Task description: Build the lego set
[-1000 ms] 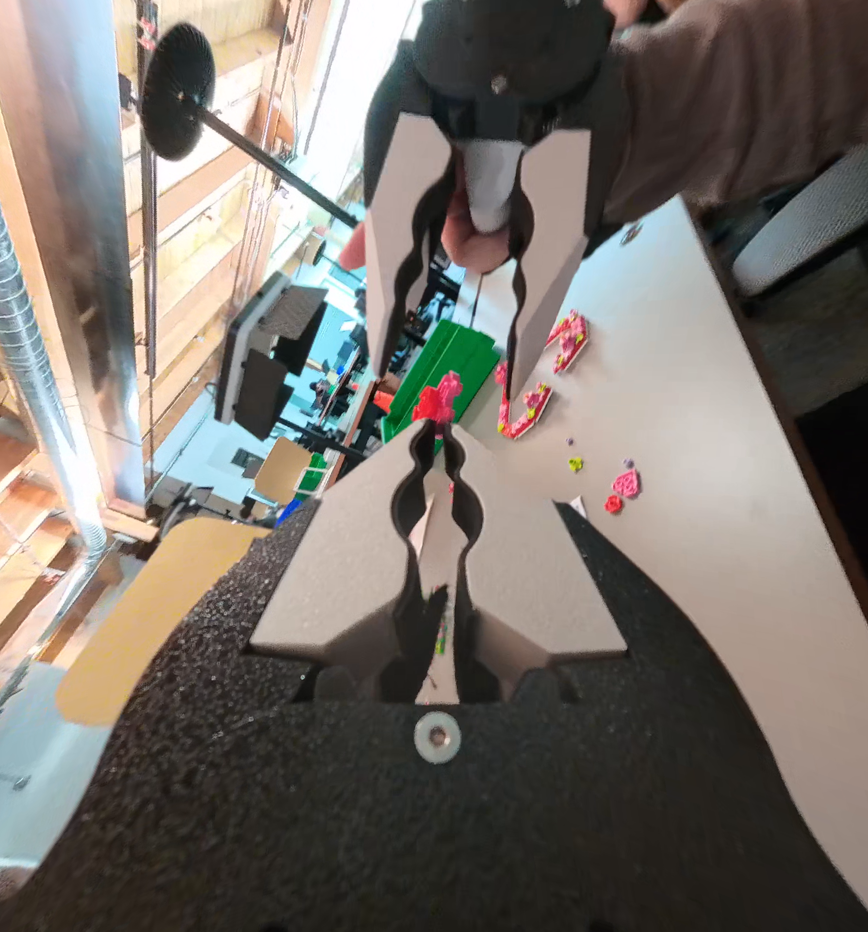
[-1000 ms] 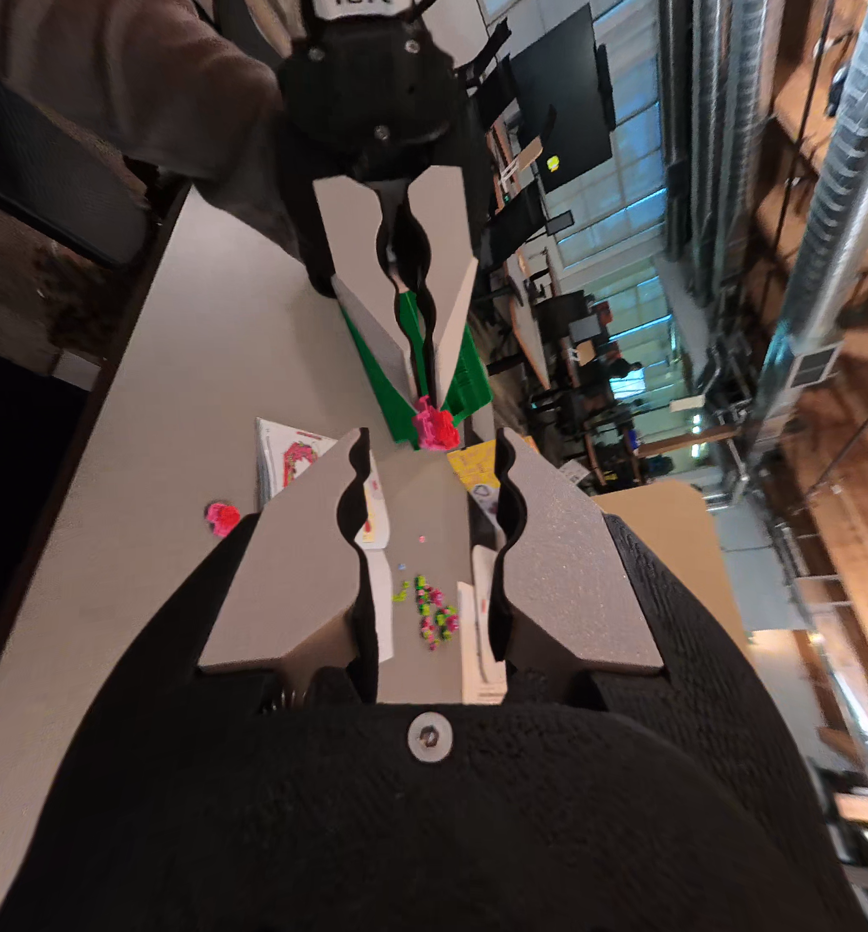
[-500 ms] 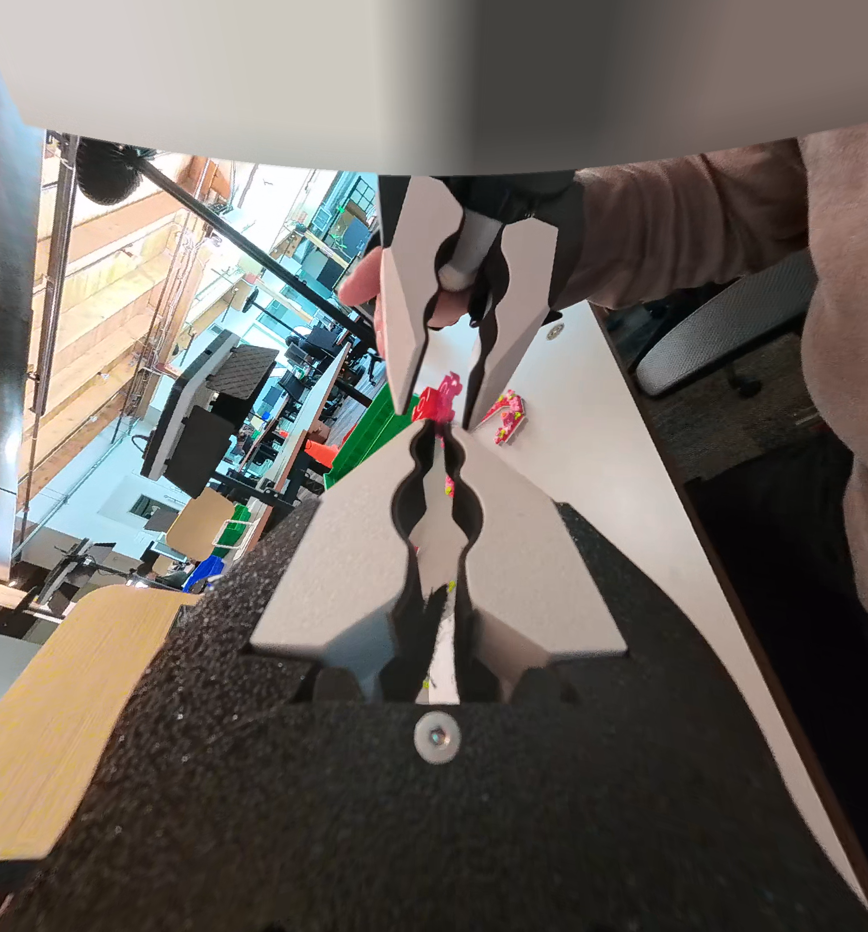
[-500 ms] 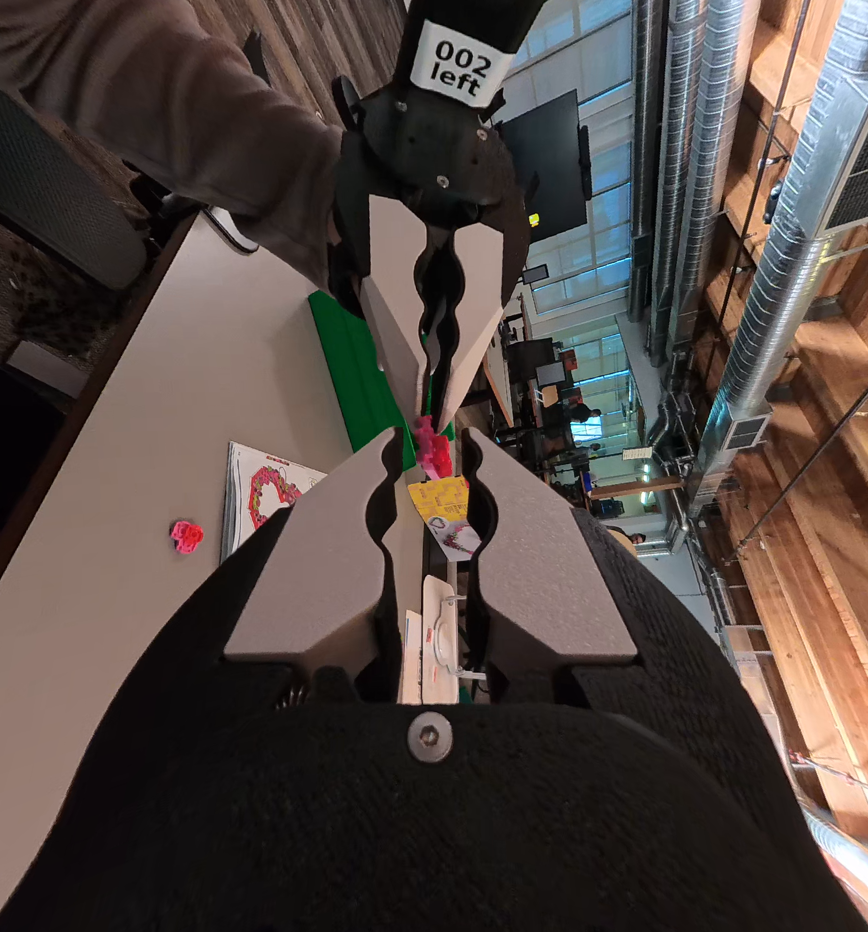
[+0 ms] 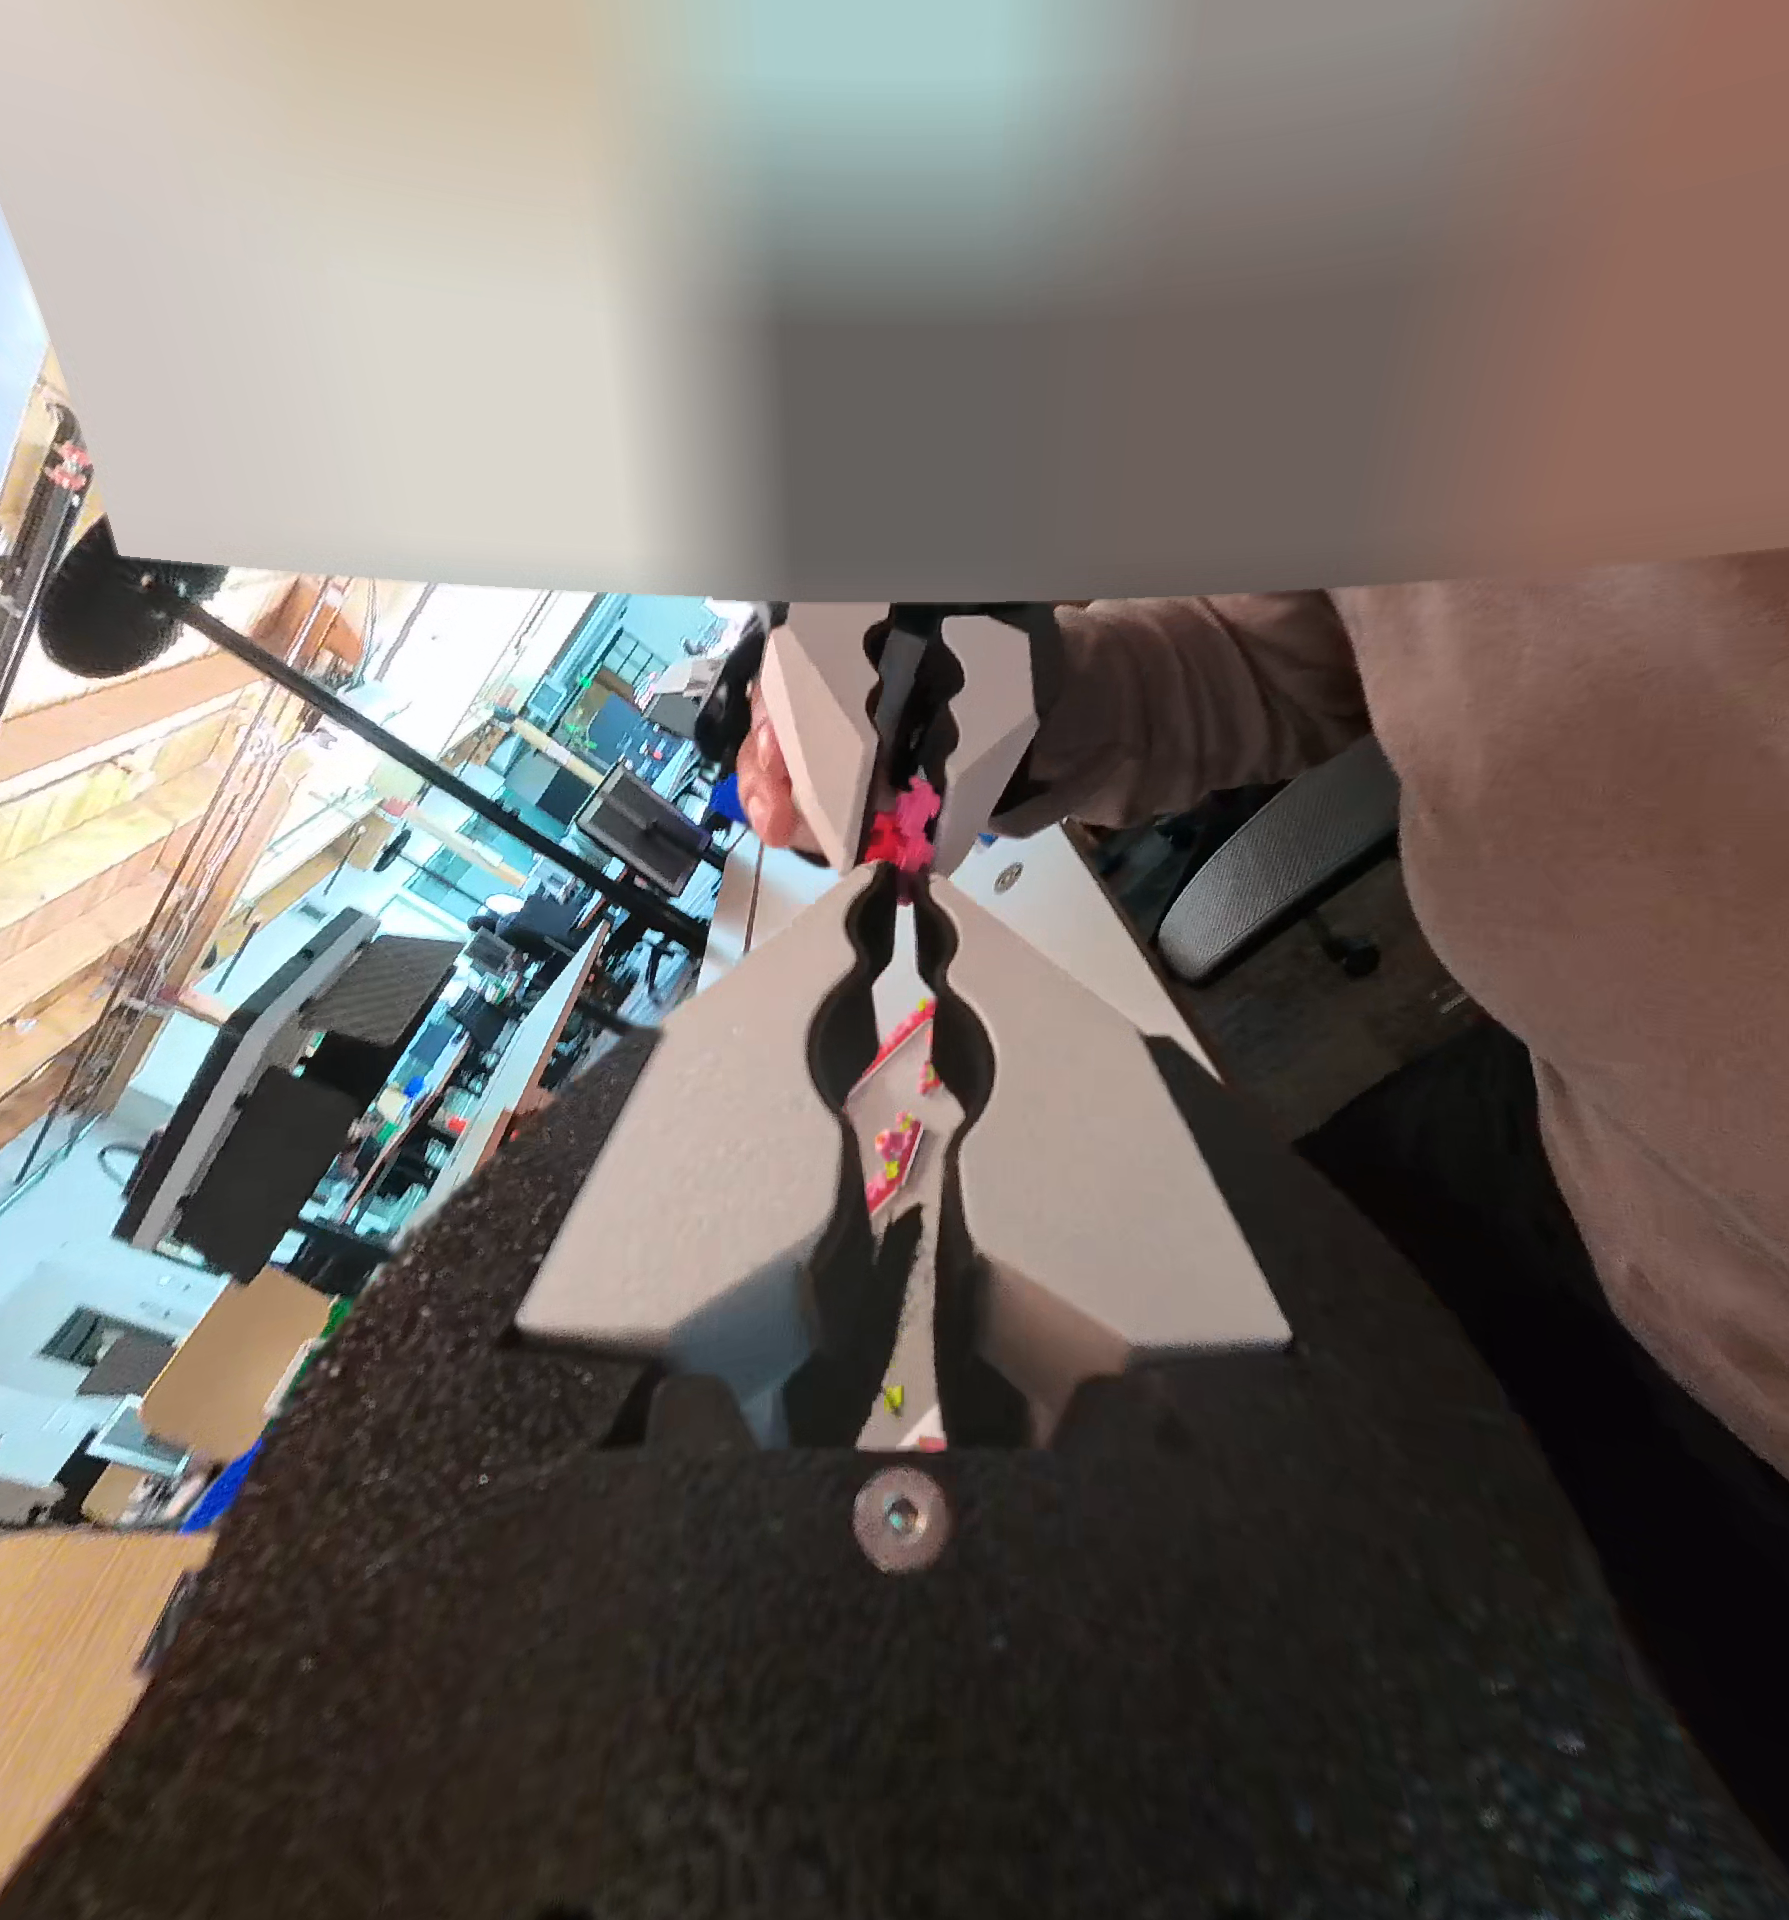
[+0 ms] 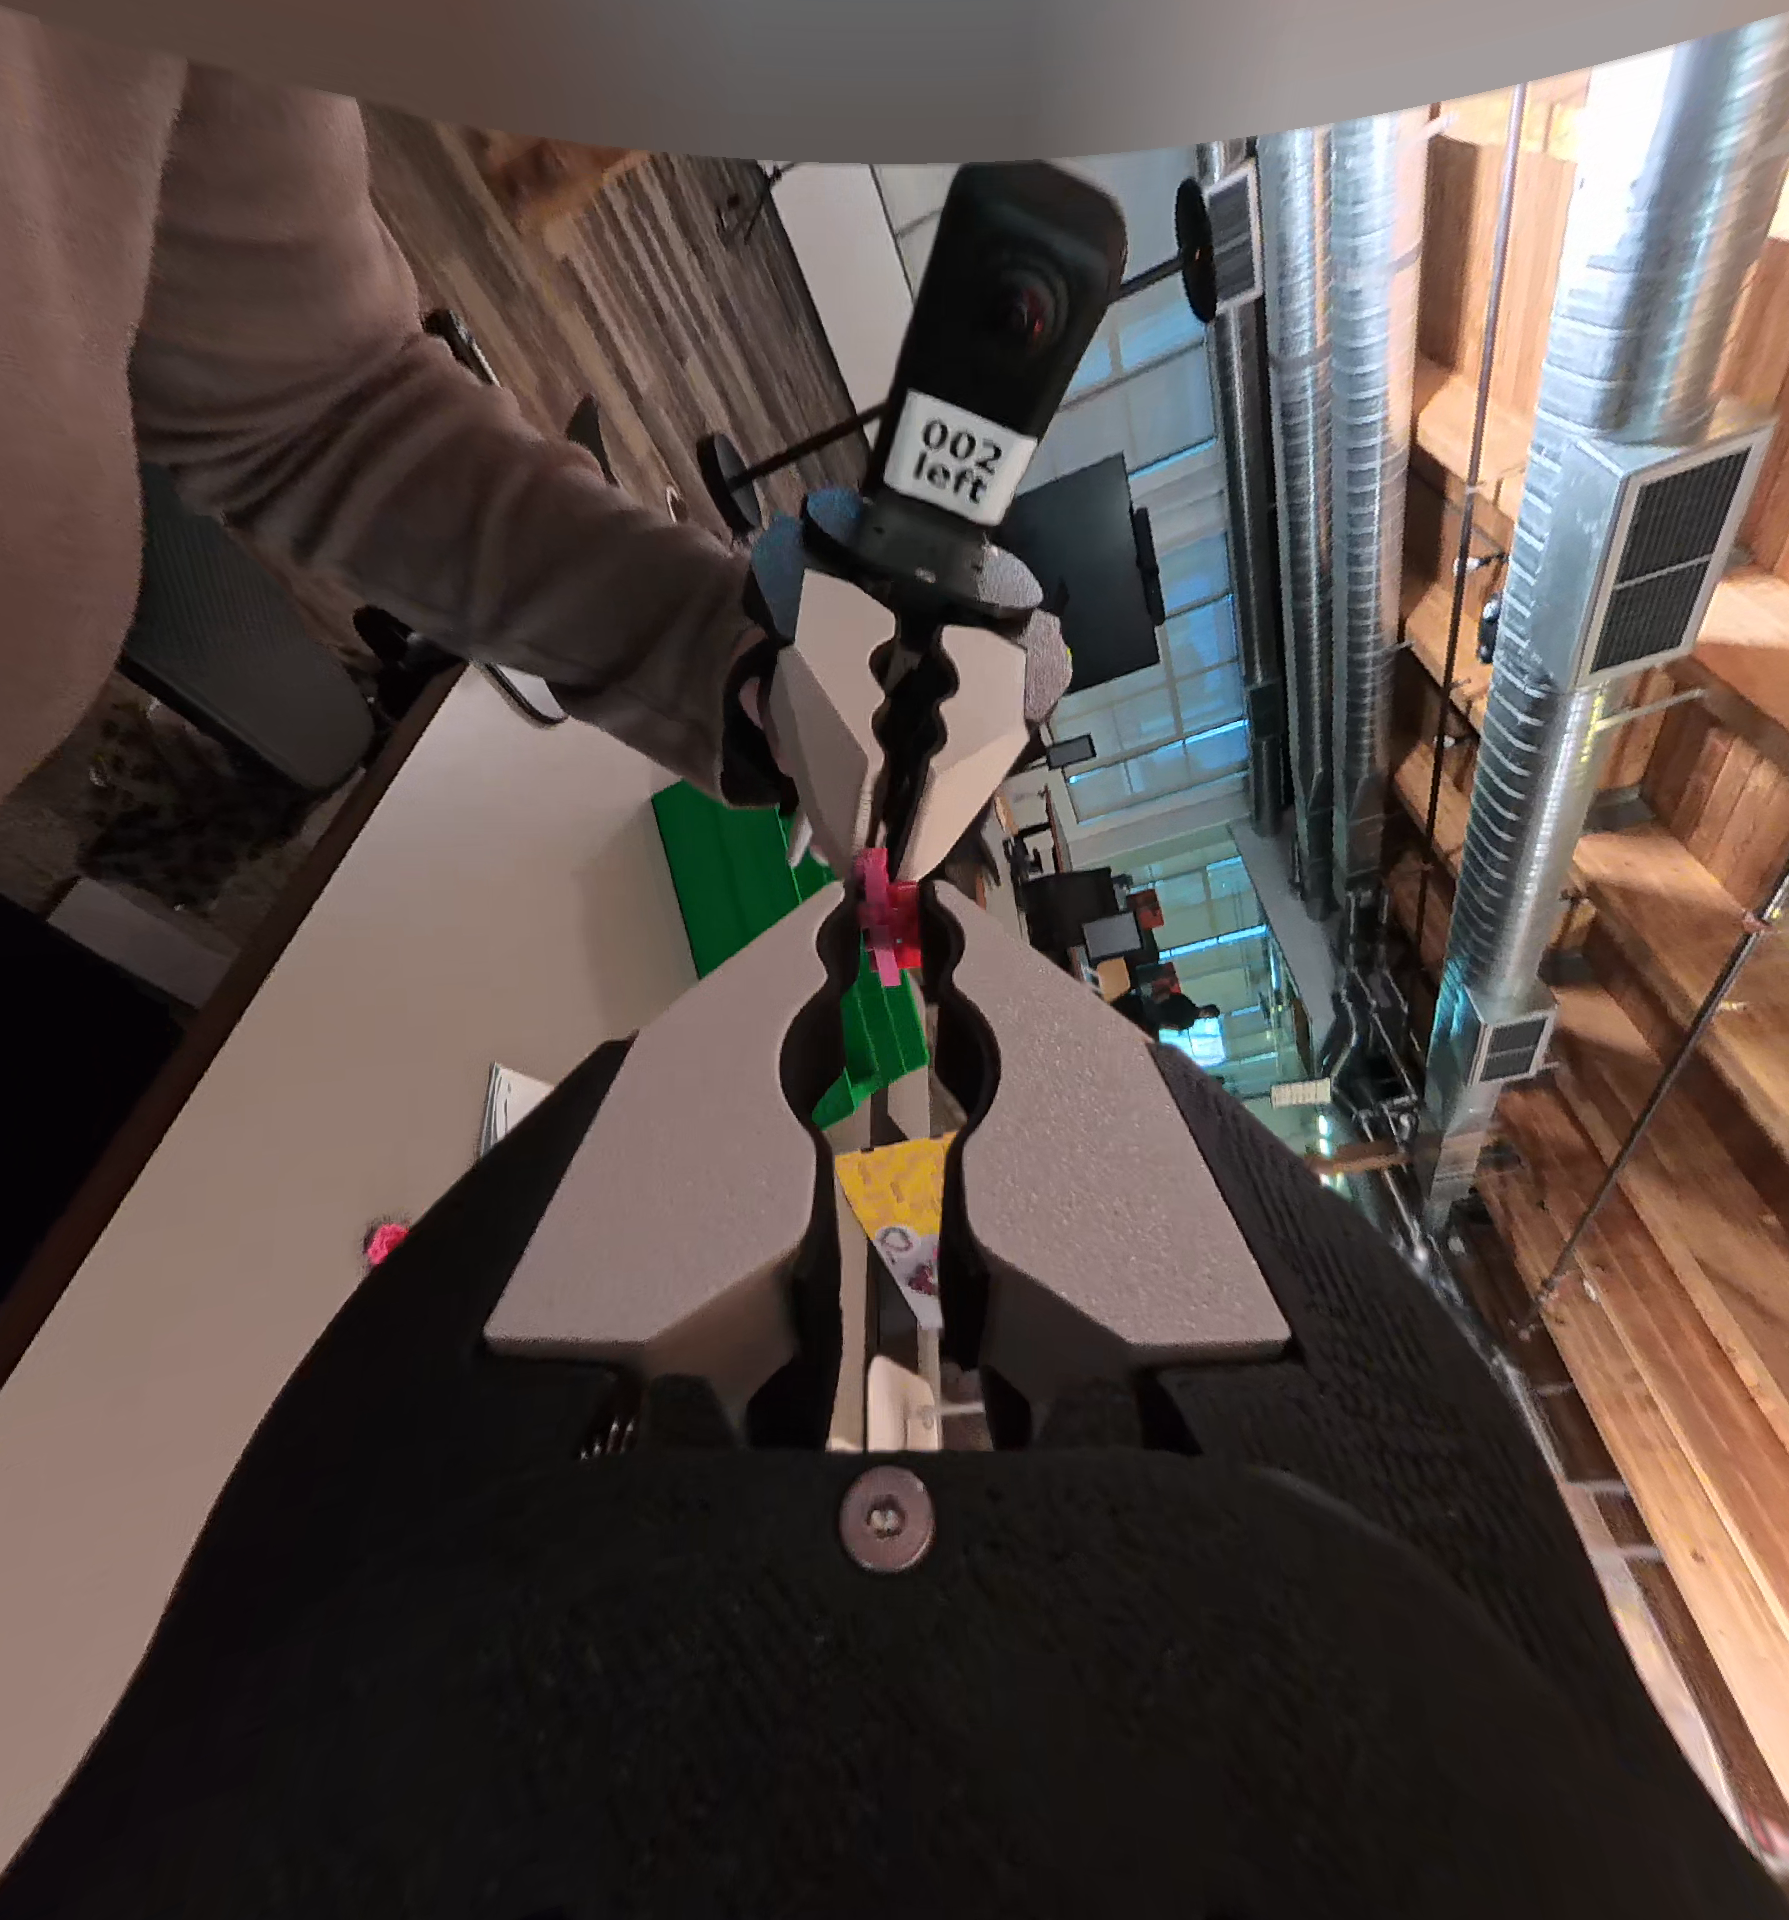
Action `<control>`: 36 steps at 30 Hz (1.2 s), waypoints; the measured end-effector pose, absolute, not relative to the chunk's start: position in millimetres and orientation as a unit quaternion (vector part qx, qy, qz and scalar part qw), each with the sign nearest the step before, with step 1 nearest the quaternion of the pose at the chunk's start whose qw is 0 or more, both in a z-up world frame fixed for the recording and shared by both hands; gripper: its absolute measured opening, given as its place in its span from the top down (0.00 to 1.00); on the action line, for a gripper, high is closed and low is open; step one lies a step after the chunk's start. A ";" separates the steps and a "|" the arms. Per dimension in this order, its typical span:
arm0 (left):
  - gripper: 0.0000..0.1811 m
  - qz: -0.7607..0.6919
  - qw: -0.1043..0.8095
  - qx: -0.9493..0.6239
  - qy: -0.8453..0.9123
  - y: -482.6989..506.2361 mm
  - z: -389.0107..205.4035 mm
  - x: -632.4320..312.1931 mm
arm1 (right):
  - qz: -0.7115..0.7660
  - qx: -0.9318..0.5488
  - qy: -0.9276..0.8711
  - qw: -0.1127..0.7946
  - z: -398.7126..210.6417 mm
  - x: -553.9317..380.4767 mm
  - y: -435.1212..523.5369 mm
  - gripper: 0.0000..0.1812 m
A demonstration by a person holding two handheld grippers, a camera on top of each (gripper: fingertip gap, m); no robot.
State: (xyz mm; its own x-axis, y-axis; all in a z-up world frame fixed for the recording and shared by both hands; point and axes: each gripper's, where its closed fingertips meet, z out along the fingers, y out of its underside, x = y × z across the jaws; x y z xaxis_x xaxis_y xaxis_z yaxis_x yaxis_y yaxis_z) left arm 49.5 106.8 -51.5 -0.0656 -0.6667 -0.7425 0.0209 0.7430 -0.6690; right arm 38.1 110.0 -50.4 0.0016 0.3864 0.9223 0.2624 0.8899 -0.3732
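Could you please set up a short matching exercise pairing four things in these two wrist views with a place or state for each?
Things:
1. pink lego cluster
2. green baseplate
3. small pink piece
4. yellow leaflet

Places or states:
A. lies alone on the table, near its edge
B. held in the air between the tips of both tongs
C. seen through the gap of the right tongs, below the green
D. lies flat on the table behind the left tongs

Pairs: 1-B, 2-D, 3-A, 4-C

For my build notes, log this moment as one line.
left gripper: shut on pink piece | right gripper: shut on same piece | tips meet above table | green plate behind
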 end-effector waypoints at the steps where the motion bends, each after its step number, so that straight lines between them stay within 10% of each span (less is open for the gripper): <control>1: 1.00 -0.276 0.639 -0.229 0.680 104.3 -51.4 49.1 | 0.053 -0.223 -0.705 0.671 -50.2 37.6 107.2 0.95; 36: 1.00 -0.475 0.594 -0.146 0.633 88.4 -50.2 37.5 | 0.093 -0.150 -0.712 0.679 -51.5 33.2 82.1 0.97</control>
State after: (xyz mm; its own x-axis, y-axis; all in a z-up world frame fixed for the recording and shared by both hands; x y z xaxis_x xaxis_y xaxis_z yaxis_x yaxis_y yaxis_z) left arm 37.5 88.4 -50.2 -0.2520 -0.7488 -0.6130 0.3791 0.5065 -0.7745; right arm 33.2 82.1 -51.5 -0.0328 0.3413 0.9394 0.0874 0.9373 -0.3375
